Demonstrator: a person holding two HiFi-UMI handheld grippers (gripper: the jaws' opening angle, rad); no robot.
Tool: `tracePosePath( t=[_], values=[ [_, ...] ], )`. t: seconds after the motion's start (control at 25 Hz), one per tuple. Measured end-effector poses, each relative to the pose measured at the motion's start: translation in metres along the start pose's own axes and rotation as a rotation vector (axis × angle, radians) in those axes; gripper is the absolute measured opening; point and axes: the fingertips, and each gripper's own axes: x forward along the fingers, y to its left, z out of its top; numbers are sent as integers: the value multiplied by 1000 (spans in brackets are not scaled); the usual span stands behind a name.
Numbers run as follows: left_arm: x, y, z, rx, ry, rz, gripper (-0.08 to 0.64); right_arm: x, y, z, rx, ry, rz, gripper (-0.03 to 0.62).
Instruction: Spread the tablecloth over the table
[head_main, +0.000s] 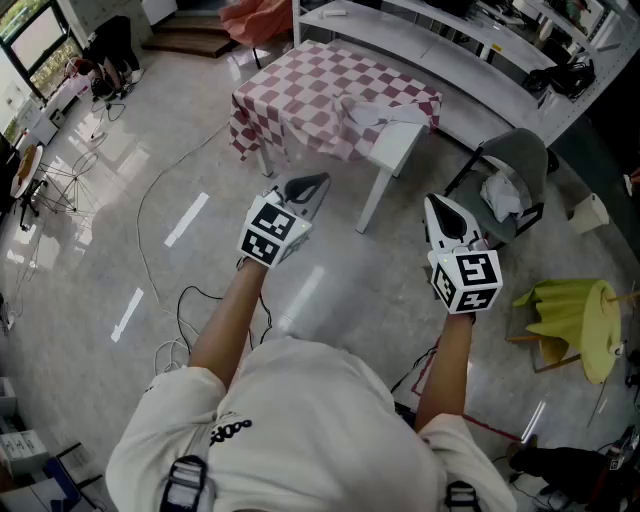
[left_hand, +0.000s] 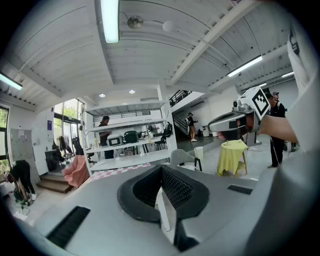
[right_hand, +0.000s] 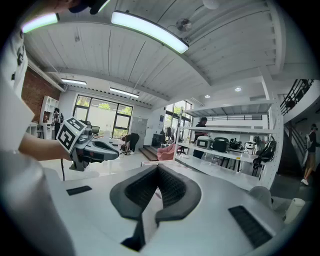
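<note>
In the head view a red-and-white checked tablecloth (head_main: 320, 95) lies over a small white table. It is rumpled at the near right corner, where the bare white tabletop (head_main: 400, 140) and a leg show. Both grippers are held in the air over the floor, short of the table and apart from the cloth. My left gripper (head_main: 316, 184) is shut and holds nothing; its own view shows the pads (left_hand: 161, 175) closed and a strip of the checked cloth (left_hand: 117, 171) beyond. My right gripper (head_main: 438, 205) is also shut and holds nothing, its jaws (right_hand: 157, 172) closed in its own view.
A grey chair (head_main: 518, 172) with a white cloth on it stands right of the table. A low round table under a yellow cloth (head_main: 575, 315) is at the far right. White shelving (head_main: 450, 40) runs behind the table. Cables (head_main: 165, 185) trail across the floor on the left.
</note>
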Motion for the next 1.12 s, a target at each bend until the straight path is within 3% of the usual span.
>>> tracePosePath(
  t=[0.2, 0.48, 0.68, 1.12],
  values=[
    [9, -11, 1, -3, 7, 9, 28, -6, -12, -9, 9, -1, 16, 21],
    [25, -44, -7, -24, 24, 38, 28, -28, -40, -27, 118, -42, 45, 21],
    [40, -64, -9, -53, 41, 44, 28, -34, -62, -48, 142, -20, 50, 21],
    [104, -38, -20, -101, 62, 73, 28, 8, -109, -70, 135, 1, 64, 21]
  ],
)
